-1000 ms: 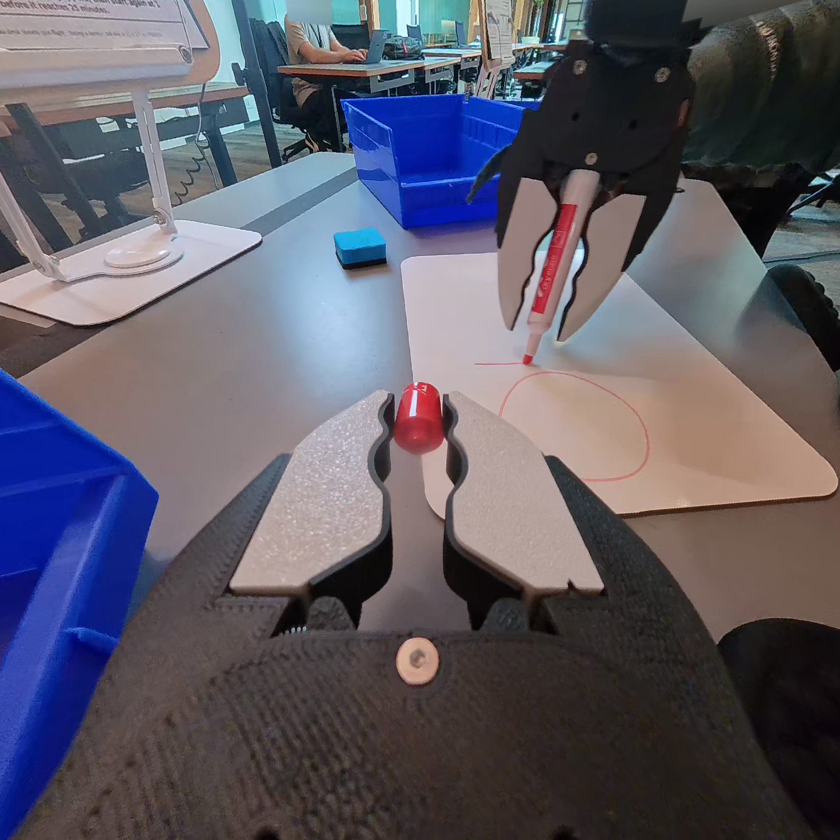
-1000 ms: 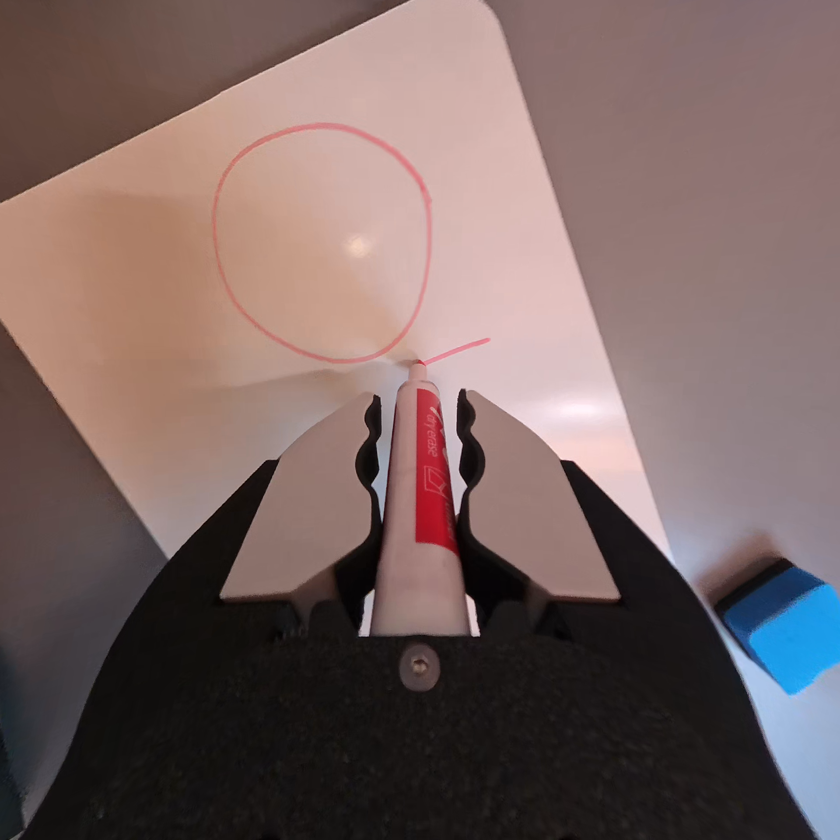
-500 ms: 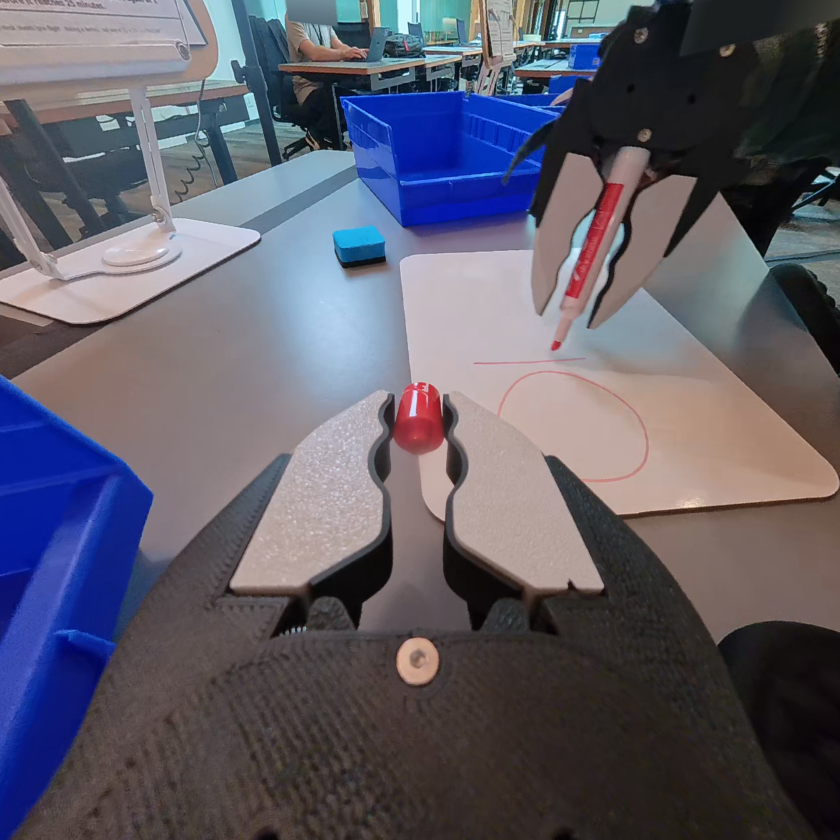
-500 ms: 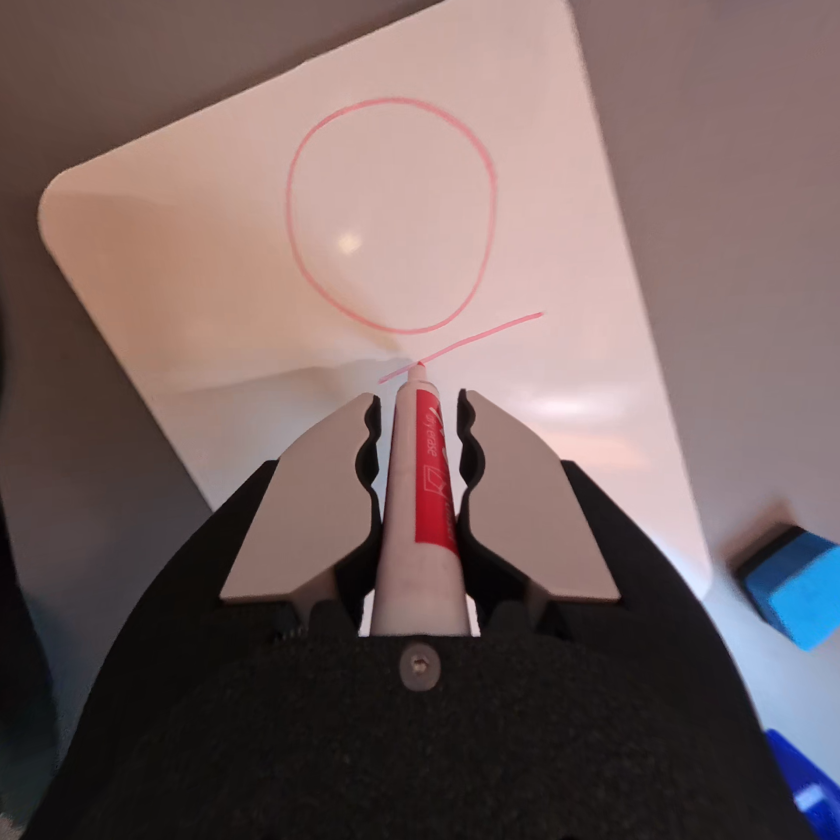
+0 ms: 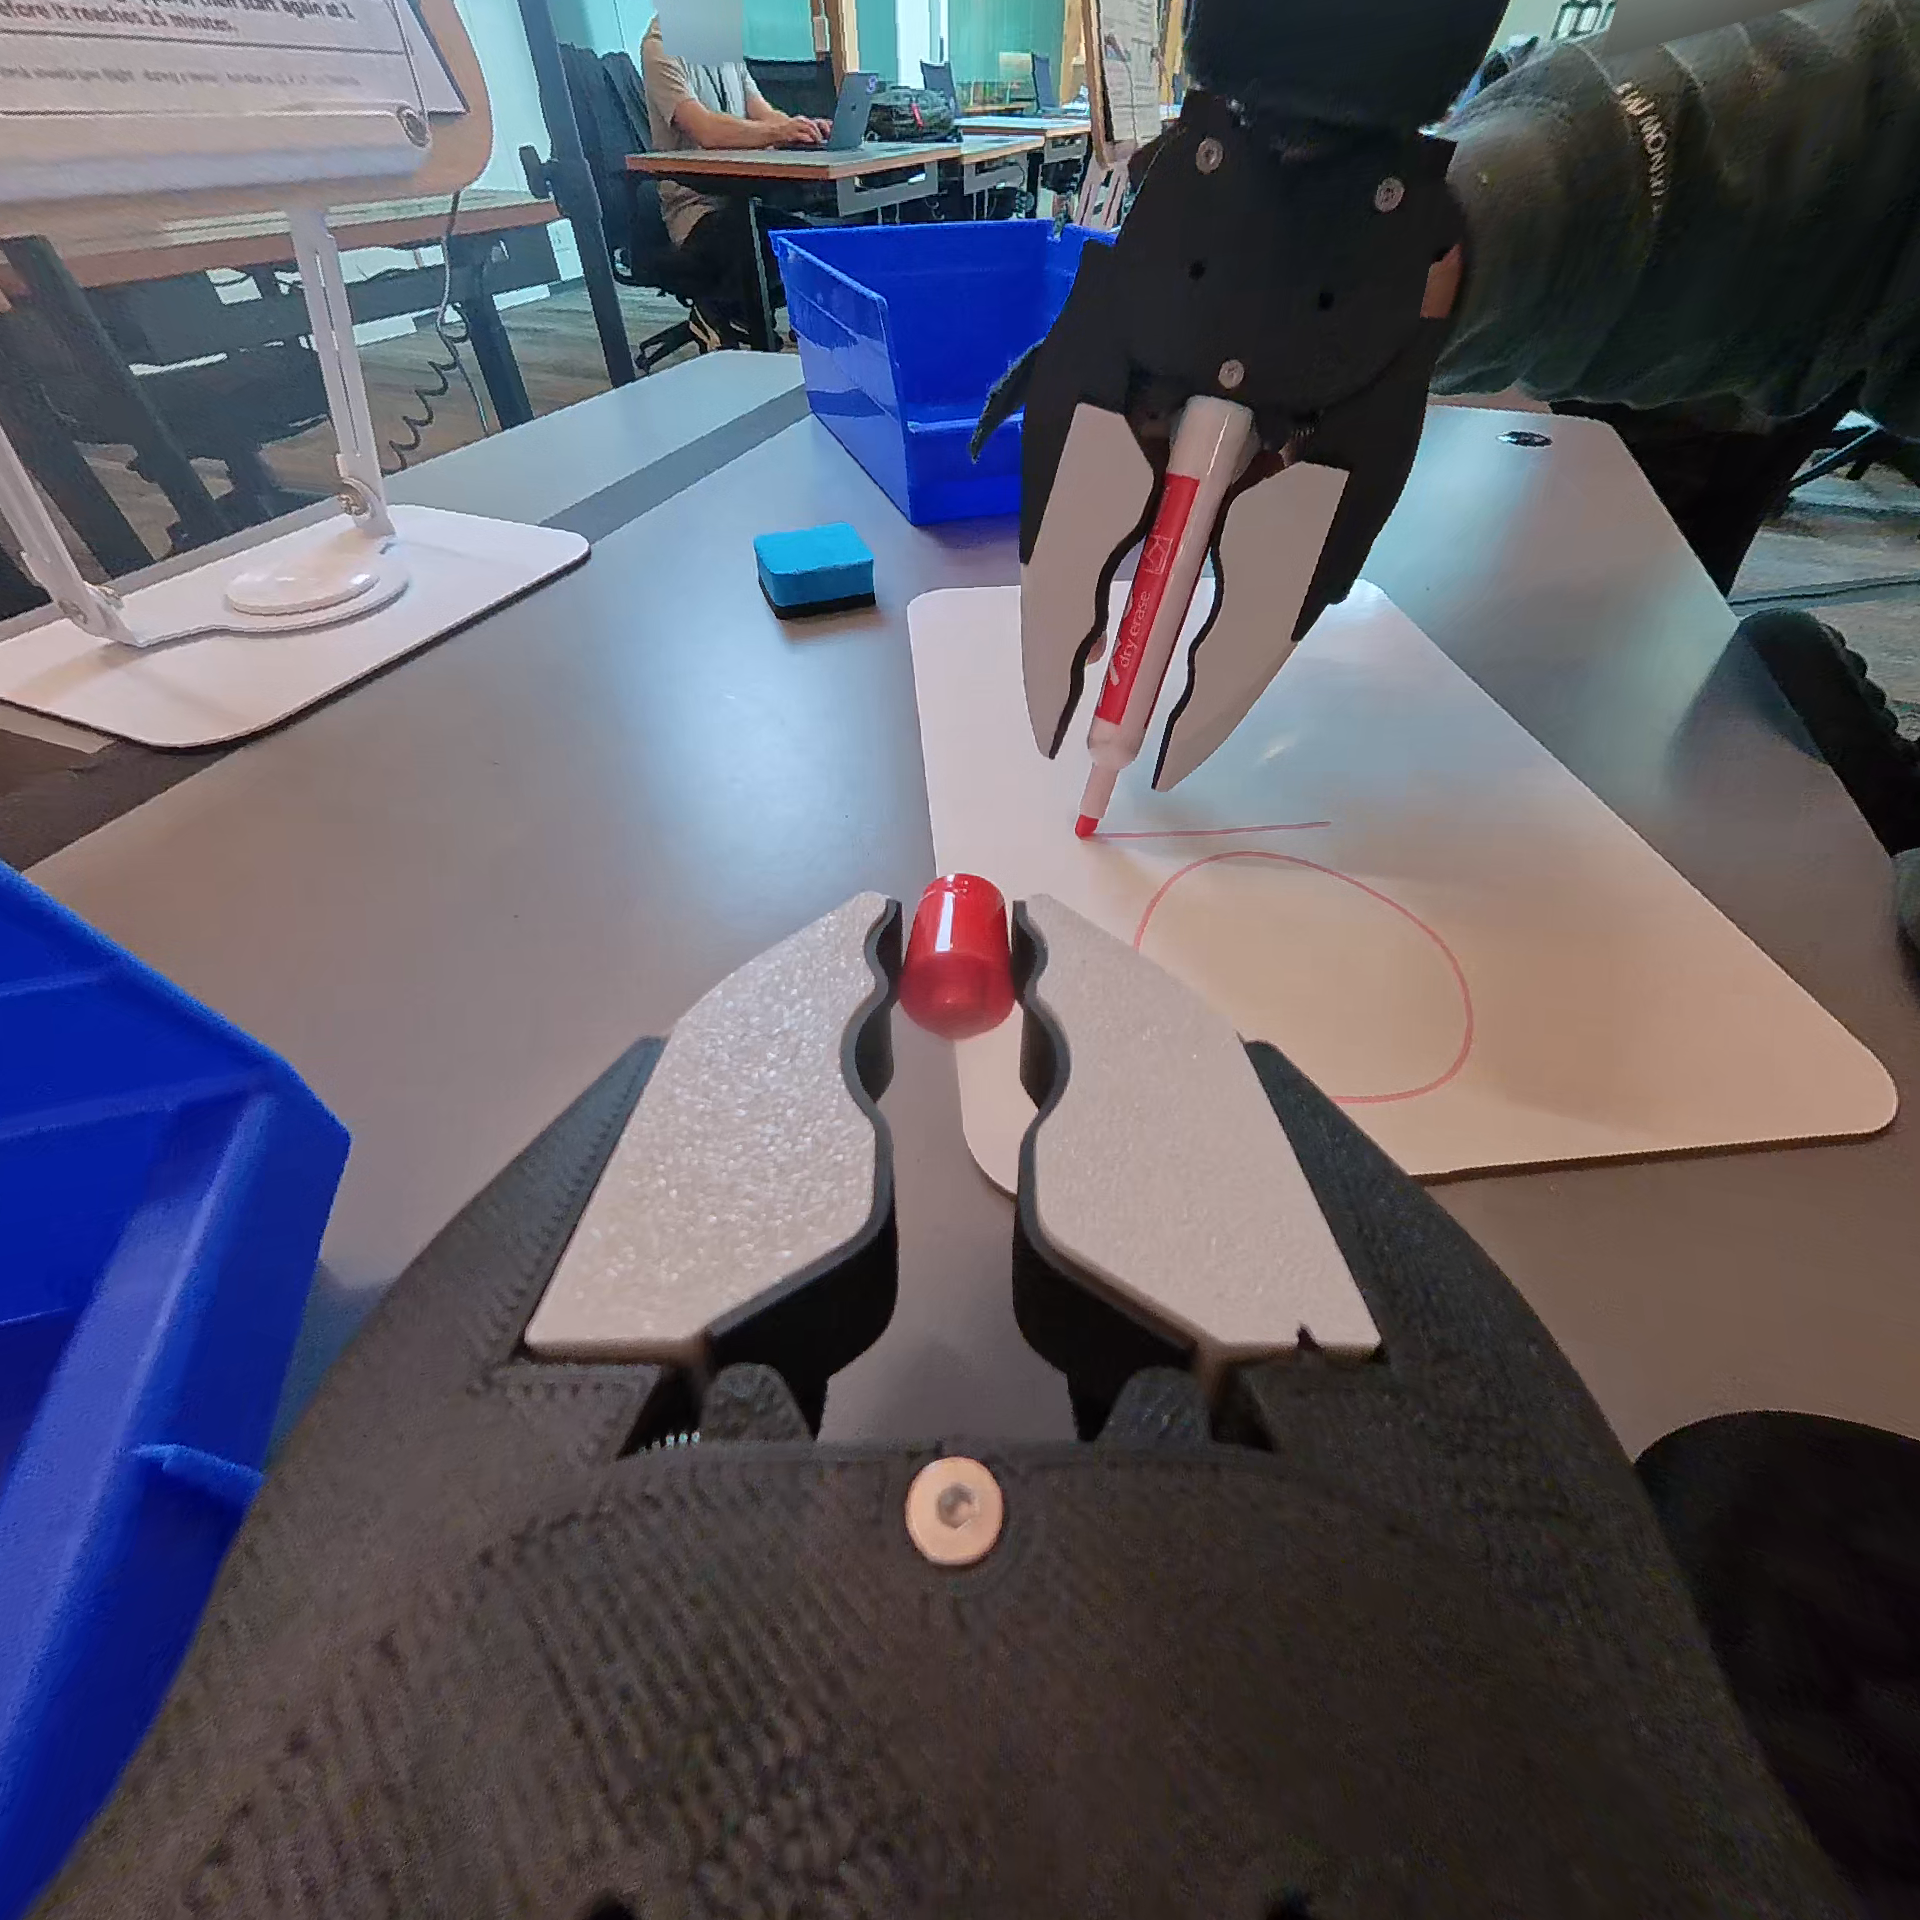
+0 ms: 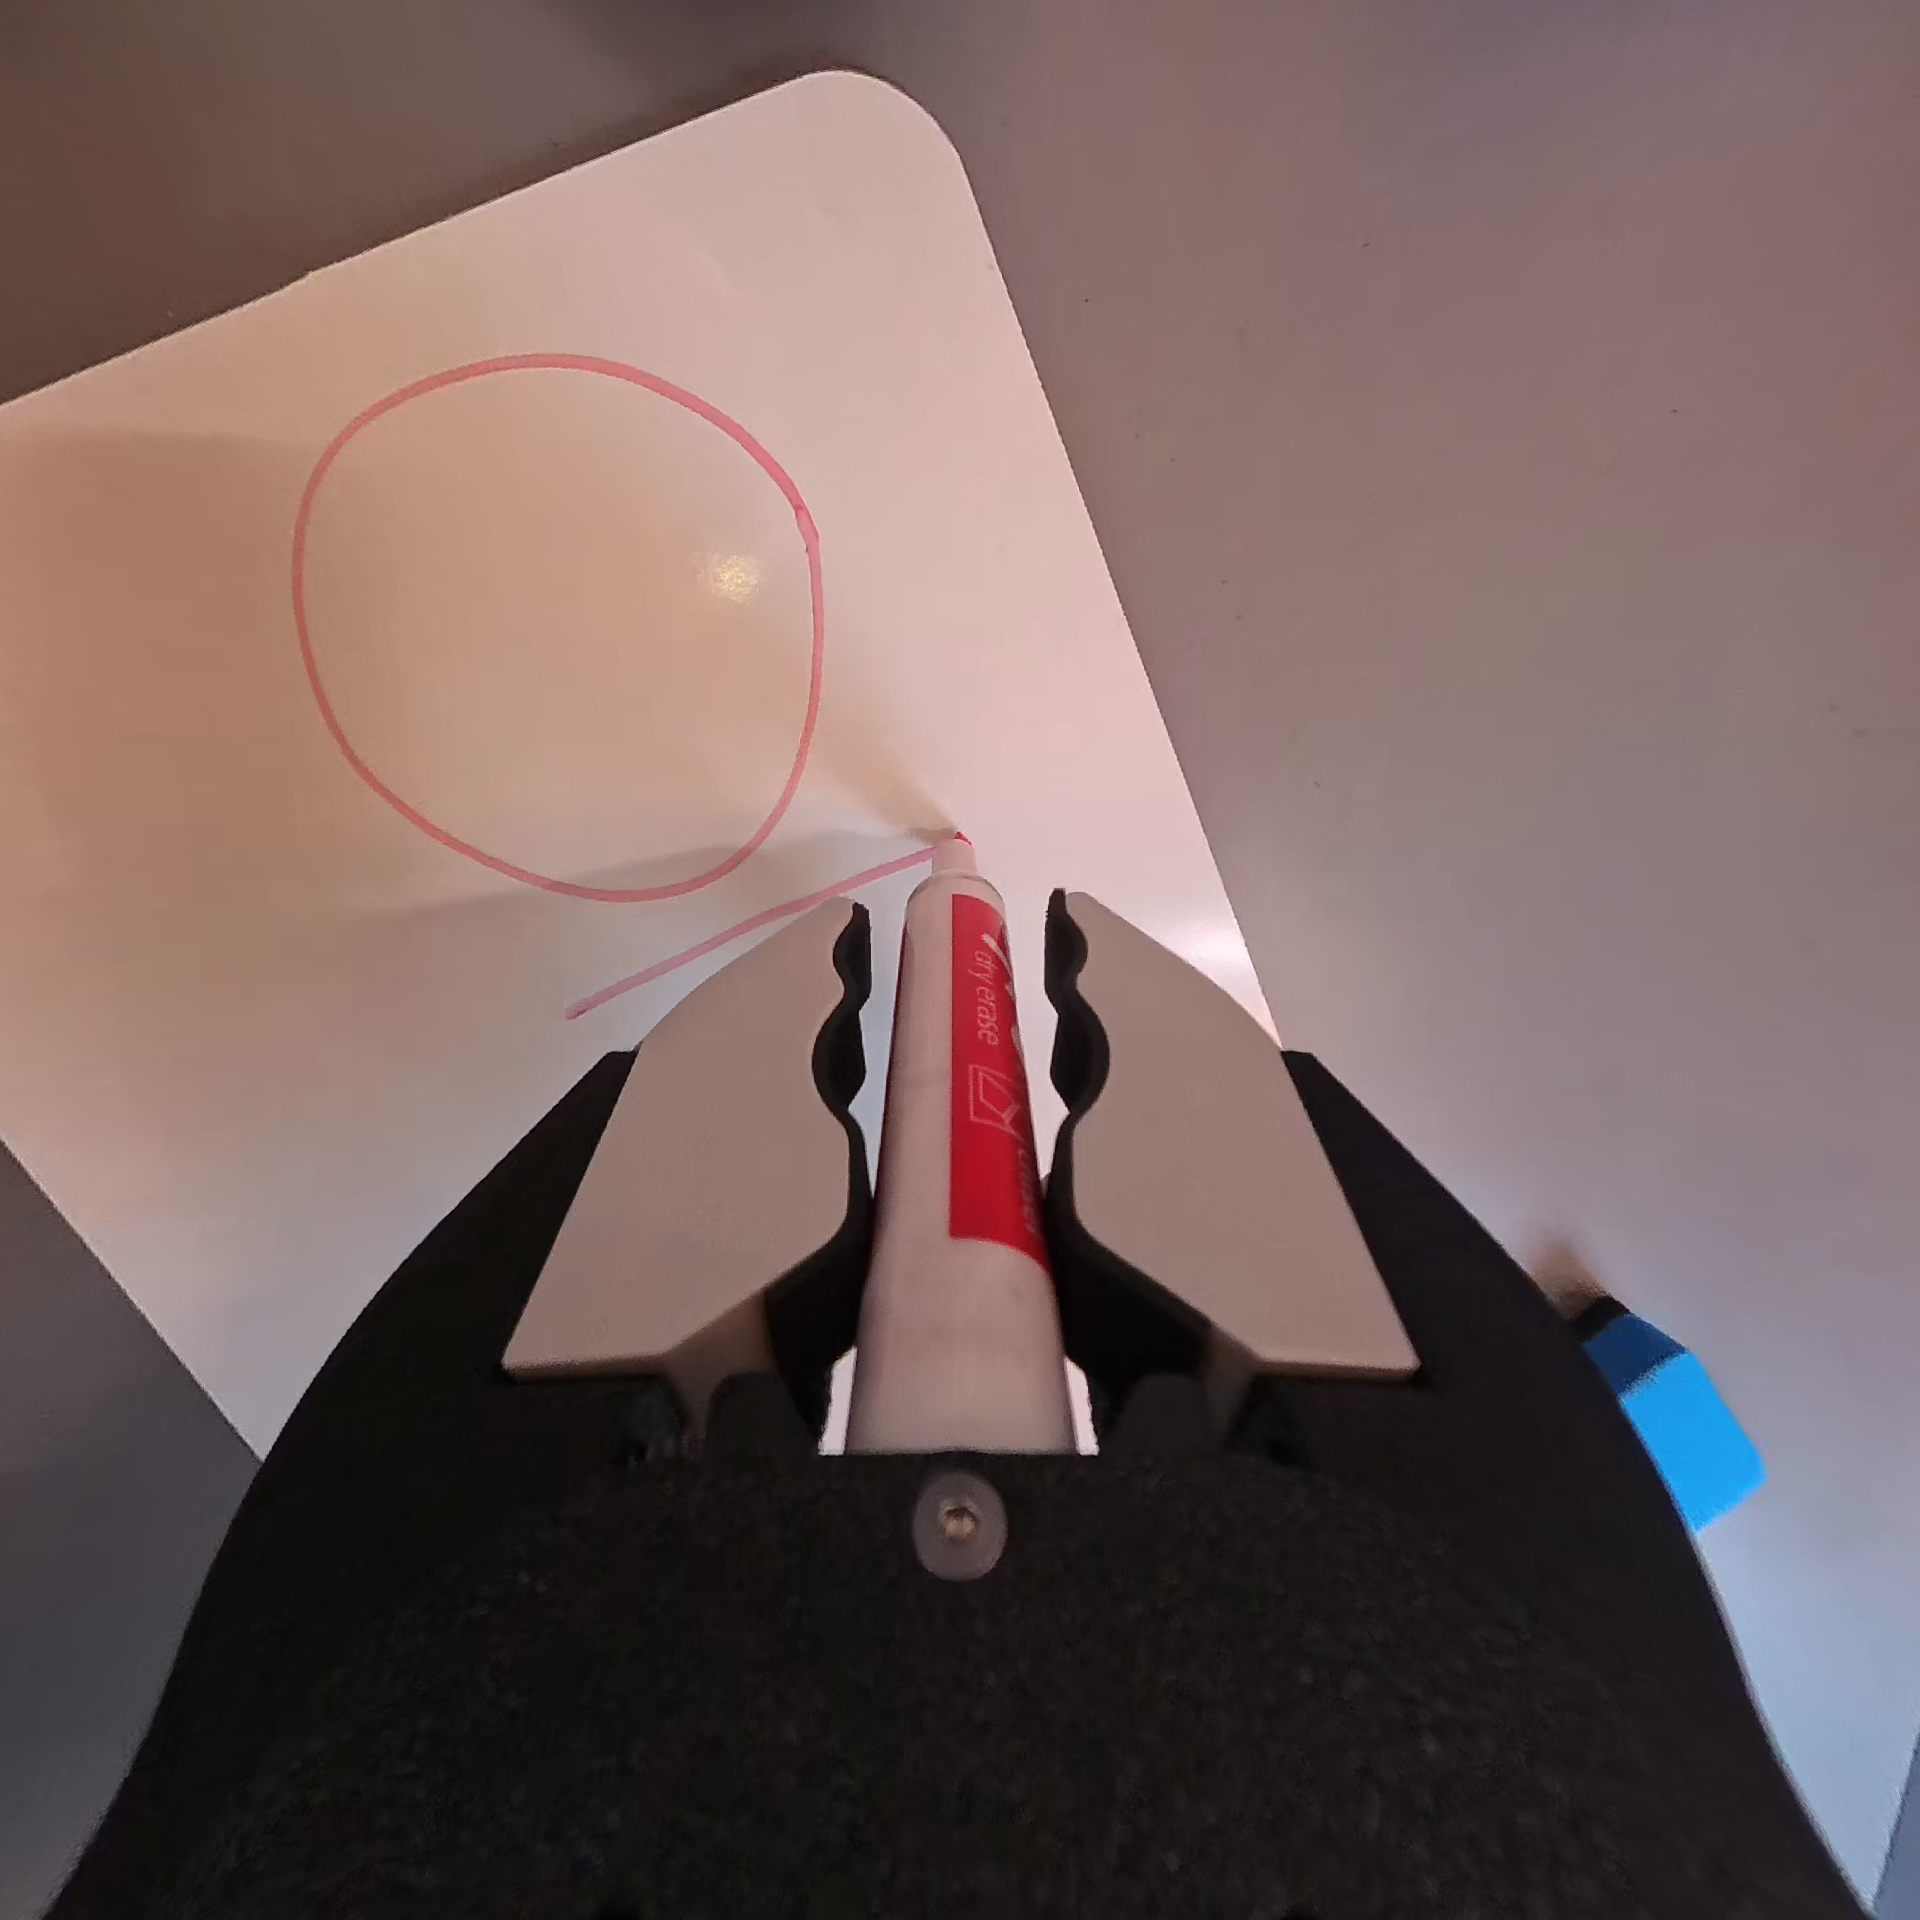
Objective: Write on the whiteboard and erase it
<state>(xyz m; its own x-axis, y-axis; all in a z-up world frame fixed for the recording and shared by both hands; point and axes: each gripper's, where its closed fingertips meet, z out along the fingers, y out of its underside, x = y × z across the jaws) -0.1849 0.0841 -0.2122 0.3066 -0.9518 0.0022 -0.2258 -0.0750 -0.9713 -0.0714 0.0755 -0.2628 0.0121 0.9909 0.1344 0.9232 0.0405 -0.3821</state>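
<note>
Gripping a red-and-white marker (image 6: 961, 1091) between its two fingers, the right gripper (image 6: 956, 914) points steeply down at the whiteboard (image 6: 623, 260), with the barrel pinched far back between the jaws and the front half sticking out past the fingertips. The red tip touches the board at the end of a straight red line (image 6: 748, 930). In the left wrist view that same marker (image 5: 1143, 613) leans from the right gripper (image 5: 1127, 743), its tip sitting on the left end of the line (image 5: 1216, 831), close to the board's left edge.

A red circle (image 6: 551, 623) is drawn on the board just beside the line, not quite touching it. The whiteboard (image 5: 1558, 935) lies flat on the grey table (image 5: 571, 831).

The left gripper (image 5: 956, 914) hangs low over the table at the board's near left corner, its fingers narrowed onto a red marker cap (image 5: 956, 971) held right at their tips.

A blue eraser (image 5: 816, 566) with a black base rests on the table just off the board's far left corner, well apart from both grippers; in the right wrist view the eraser (image 6: 1673, 1423) shows at the right edge. A blue bin (image 5: 914, 343) stands behind it, another blue bin (image 5: 125, 1247) sits at the near left, and a white stand (image 5: 301, 582) is on the left.
</note>
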